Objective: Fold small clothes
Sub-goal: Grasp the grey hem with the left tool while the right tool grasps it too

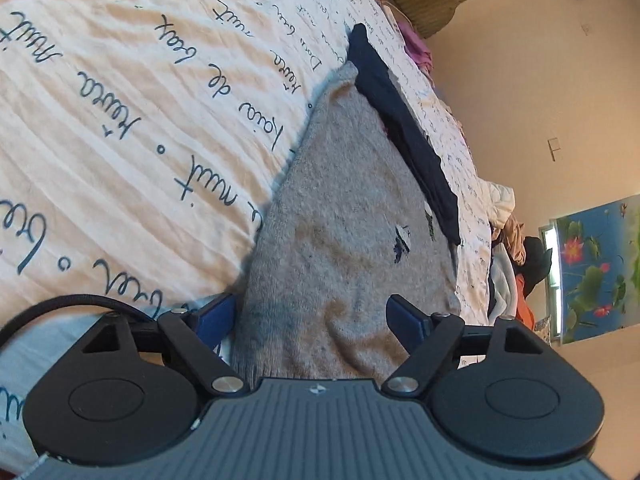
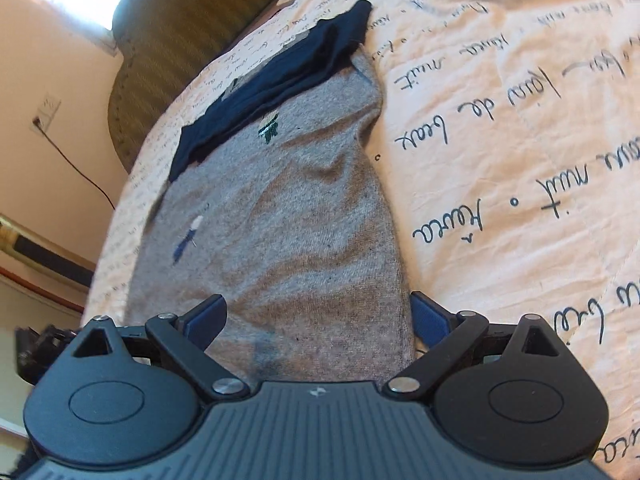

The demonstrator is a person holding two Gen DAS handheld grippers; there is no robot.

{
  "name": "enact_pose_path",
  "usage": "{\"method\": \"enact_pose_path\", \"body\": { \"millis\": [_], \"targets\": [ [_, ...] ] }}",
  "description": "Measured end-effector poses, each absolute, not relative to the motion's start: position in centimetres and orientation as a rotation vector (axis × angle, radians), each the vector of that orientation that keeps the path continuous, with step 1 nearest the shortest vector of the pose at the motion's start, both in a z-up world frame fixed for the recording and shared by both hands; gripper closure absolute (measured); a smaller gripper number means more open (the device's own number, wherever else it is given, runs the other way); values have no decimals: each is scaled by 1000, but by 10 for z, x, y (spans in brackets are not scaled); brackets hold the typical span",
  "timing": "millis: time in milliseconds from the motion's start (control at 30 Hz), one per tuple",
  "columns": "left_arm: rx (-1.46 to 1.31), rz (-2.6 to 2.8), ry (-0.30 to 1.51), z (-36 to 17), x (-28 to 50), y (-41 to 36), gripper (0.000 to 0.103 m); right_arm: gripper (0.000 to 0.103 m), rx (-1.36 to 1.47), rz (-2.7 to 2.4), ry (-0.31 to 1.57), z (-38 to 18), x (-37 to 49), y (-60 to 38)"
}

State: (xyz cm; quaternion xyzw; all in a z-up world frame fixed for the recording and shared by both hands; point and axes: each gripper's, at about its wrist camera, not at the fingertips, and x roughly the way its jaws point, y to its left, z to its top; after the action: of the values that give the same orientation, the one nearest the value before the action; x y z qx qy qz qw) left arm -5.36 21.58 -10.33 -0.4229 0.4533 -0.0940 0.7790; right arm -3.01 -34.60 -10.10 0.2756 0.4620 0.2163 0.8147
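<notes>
A small grey knit garment (image 1: pixel 344 216) with small embroidered motifs lies flat on the bedspread; it also shows in the right wrist view (image 2: pixel 280 208). A dark navy part (image 1: pixel 404 128) lies across its far end, also in the right wrist view (image 2: pixel 280 76). My left gripper (image 1: pixel 312 316) is open, its blue fingers either side of the garment's near edge. My right gripper (image 2: pixel 316 320) is open too, with the grey cloth's near edge between its fingers. I cannot tell whether the pads touch the cloth.
A white bedspread (image 1: pixel 132 128) with black handwriting print covers the bed, also in the right wrist view (image 2: pixel 520 140). A pile of clothes (image 1: pixel 516 248) lies at the bed's far end. A brown headboard (image 2: pixel 192 40) and a wall socket (image 2: pixel 44 116) stand beyond.
</notes>
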Motion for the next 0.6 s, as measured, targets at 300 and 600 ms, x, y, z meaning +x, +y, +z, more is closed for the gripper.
{"method": "enact_pose_path", "body": {
  "millis": [300, 600],
  "targets": [
    [-805, -239, 1003, -105, -22, 205, 48, 5, 736, 494, 996, -104, -15, -365],
    [-793, -362, 1063, -116, -44, 197, 66, 6, 826, 489, 1005, -107, -16, -391]
  ]
}}
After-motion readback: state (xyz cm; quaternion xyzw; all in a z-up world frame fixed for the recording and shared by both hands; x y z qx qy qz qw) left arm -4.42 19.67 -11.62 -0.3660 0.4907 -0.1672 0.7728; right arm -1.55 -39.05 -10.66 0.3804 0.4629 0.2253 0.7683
